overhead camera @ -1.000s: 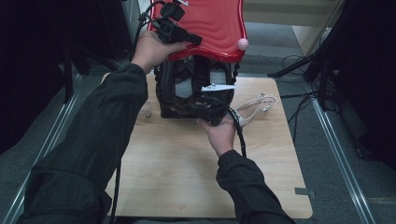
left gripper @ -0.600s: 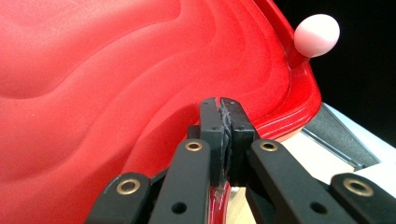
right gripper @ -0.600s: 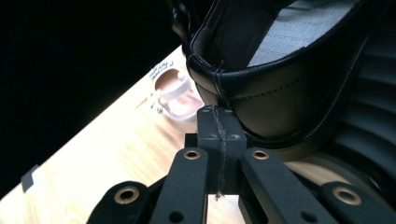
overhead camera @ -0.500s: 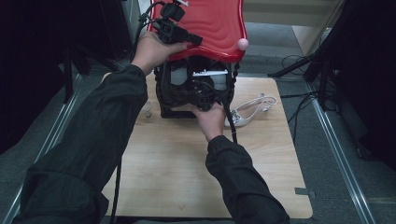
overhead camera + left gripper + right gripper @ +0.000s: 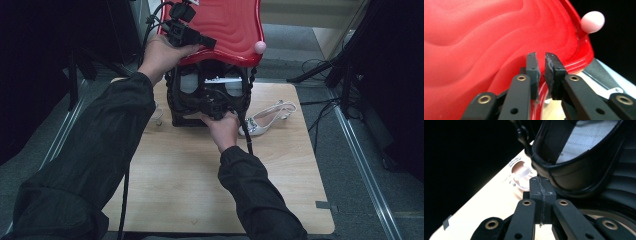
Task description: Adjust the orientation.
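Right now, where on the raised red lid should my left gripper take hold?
Probably the red lid by its thin raised rim on the near edge, coming from its left. The wavy panel looks too broad to pinch. The left gripper, whose jaws have just been opening, already straddles that rim.

The red lid (image 5: 227, 30) runs off the top edge of the high view, and in the left gripper view it spills past the left and top edges. Beneath it, the black case (image 5: 210, 97) sits in shadow (its inside cannot be made out), and the hand (image 5: 222, 131) covers part of its front. The right gripper (image 5: 541, 195) hides whatever sits just behind its tips. The pale shoe (image 5: 265, 120) is too small to show detail.
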`<state>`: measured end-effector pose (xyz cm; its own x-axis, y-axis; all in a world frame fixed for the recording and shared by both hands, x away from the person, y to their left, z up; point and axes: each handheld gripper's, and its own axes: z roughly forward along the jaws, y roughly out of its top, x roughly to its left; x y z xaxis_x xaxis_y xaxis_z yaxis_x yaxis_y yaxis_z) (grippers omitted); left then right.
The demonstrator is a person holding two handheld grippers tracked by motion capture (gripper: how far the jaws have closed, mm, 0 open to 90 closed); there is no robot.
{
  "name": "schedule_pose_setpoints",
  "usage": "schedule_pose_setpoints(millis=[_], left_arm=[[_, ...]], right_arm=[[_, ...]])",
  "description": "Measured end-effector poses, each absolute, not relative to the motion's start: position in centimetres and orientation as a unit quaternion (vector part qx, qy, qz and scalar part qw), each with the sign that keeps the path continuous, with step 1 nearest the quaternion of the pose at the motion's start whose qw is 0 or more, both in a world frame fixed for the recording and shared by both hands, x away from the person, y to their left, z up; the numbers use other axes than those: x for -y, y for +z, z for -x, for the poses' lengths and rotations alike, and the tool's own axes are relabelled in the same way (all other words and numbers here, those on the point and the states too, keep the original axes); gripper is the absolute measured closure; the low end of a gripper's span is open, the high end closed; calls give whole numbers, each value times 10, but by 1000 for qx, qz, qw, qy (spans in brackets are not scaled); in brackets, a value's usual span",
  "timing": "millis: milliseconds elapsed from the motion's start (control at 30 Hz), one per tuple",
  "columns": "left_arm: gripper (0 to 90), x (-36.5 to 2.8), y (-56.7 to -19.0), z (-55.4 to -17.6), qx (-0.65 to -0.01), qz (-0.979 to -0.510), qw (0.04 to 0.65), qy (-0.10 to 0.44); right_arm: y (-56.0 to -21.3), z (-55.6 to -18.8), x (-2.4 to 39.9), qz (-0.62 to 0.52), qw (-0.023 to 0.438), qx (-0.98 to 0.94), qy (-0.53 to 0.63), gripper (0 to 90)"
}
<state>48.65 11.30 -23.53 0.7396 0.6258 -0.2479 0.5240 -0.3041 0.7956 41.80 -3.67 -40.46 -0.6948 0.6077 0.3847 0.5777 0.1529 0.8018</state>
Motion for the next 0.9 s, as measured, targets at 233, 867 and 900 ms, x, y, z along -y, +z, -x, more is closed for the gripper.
schedule_pose_setpoints(millis=[233,867,900], left_arm=[[662,-124,-229,-469,-350,-818,453,54],[482,-170,-268,-401,-354,-819,448,48],[475,-173,-272,-400,-357,-821,443,50]], right_arm=[[-401,-399,68,-386,15,-756,529,879],[-407,-351,128,-362,34,-776,515,540],[-408,-348,130,-358,37,-781,510,537]])
